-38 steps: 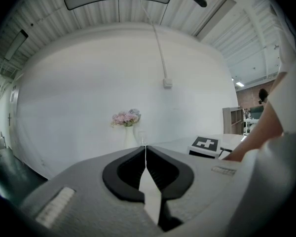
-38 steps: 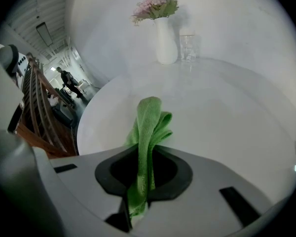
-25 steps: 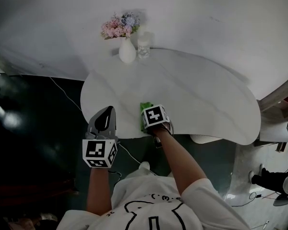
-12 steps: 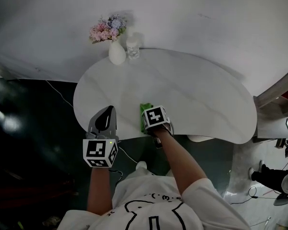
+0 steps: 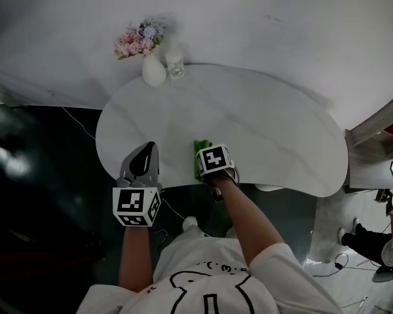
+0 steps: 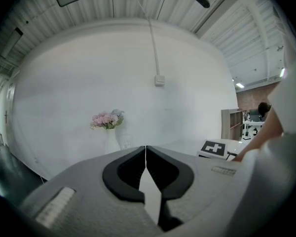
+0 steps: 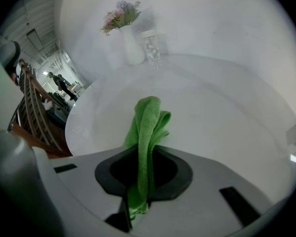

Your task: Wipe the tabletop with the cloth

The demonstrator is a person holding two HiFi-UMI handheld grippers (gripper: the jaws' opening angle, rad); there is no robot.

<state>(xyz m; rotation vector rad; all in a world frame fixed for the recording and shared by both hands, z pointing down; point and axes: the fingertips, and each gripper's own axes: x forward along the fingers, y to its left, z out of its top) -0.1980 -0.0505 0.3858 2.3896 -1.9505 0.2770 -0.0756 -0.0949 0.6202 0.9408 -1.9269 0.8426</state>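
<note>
A green cloth [image 7: 147, 127] is pinched between the jaws of my right gripper [image 7: 143, 174], which is shut on it over the near edge of the white oval tabletop [image 5: 268, 129]. In the head view the cloth [image 5: 200, 150] pokes out ahead of the right gripper [image 5: 207, 163]. My left gripper [image 5: 143, 161] is shut and holds nothing, near the table's front left edge. In its own view the left gripper [image 6: 146, 168] has its jaws touching, pointing across the table towards the wall.
A white vase of pink and blue flowers [image 5: 149, 61] and a glass jar [image 5: 175, 64] stand at the table's far left edge. Dark floor [image 5: 46, 162] lies to the left. Shelving [image 5: 380, 136] stands at the right, and a cable runs below the table.
The head view has shifted, so the table and vase sit further left and higher in the picture. Both grippers keep nearly the same places, the right one still shut on the cloth.
</note>
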